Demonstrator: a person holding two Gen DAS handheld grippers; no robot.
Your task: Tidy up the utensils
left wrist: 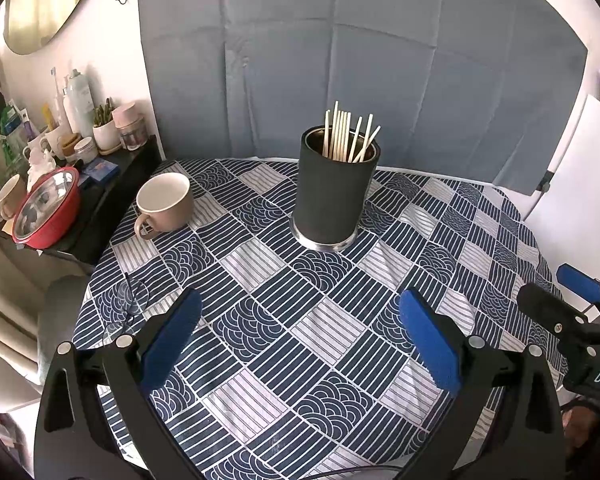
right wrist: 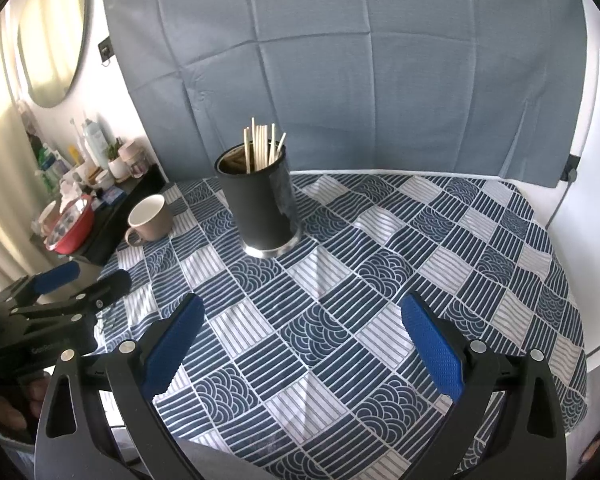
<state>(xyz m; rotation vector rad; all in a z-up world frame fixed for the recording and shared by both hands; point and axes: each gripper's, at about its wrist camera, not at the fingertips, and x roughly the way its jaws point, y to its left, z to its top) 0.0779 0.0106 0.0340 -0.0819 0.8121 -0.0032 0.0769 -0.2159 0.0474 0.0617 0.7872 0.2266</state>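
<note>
The left gripper (left wrist: 300, 320) is hovering over the patterned tablecloth (left wrist: 260, 264) with its blue pads spread wide, gripping nothing. The right gripper (right wrist: 302, 320) is hanging beside it, likewise spread and empty. Ahead of both, well beyond the fingertips, the dark holder (left wrist: 334, 188) is standing upright with pale chopsticks (left wrist: 346, 136) bunched inside it. A beige mug (left wrist: 166, 204) is sitting ahead and left of the left gripper.
</note>
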